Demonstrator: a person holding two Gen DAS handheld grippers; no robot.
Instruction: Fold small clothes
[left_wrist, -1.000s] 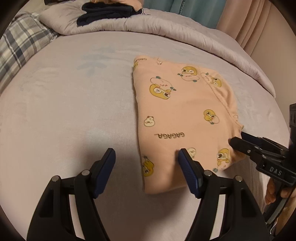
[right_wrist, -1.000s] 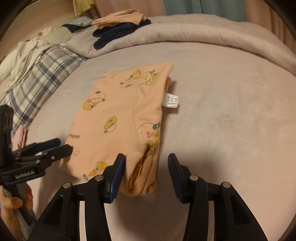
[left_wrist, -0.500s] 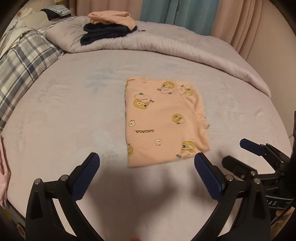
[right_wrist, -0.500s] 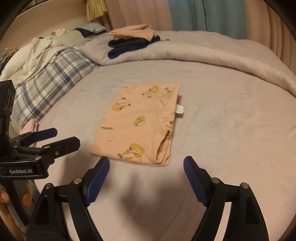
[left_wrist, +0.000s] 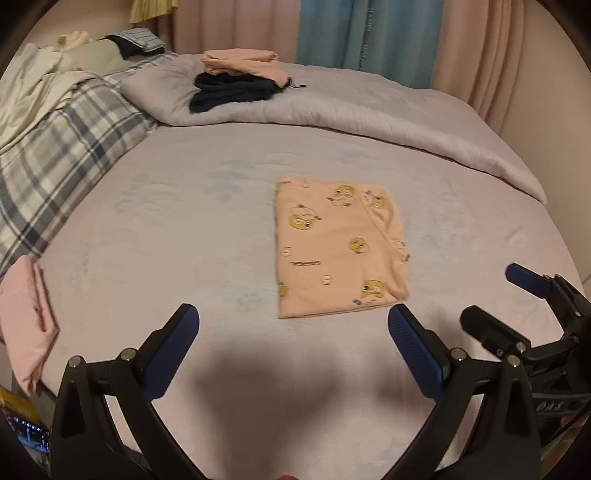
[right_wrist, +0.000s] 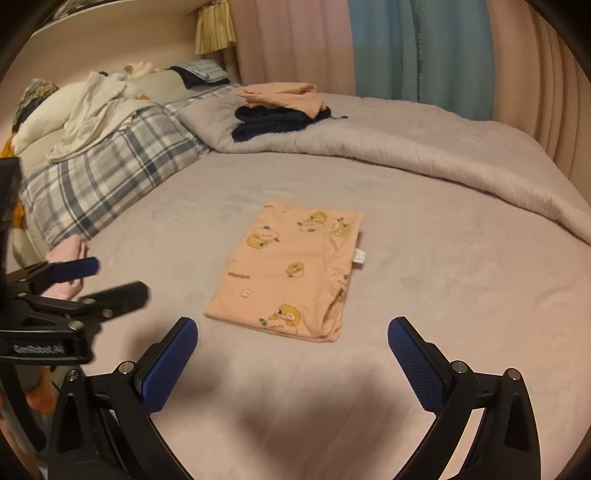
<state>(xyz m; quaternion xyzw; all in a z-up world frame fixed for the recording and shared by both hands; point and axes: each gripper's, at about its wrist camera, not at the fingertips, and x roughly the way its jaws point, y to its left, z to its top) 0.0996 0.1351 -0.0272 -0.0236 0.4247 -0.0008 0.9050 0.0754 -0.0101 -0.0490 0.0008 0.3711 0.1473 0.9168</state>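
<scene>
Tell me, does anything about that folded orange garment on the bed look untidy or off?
Mostly neat. The folded orange garment lies flat on the bed, but a white care label pokes out from its right edge, and the layers gape slightly at the near right corner.

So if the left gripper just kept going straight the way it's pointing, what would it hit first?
Most likely the bare bed sheet, just short of the folded peach garment. The left gripper is open, empty and angled down at the bed; depth is hard to judge, so it might reach the garment's near edge.
</scene>
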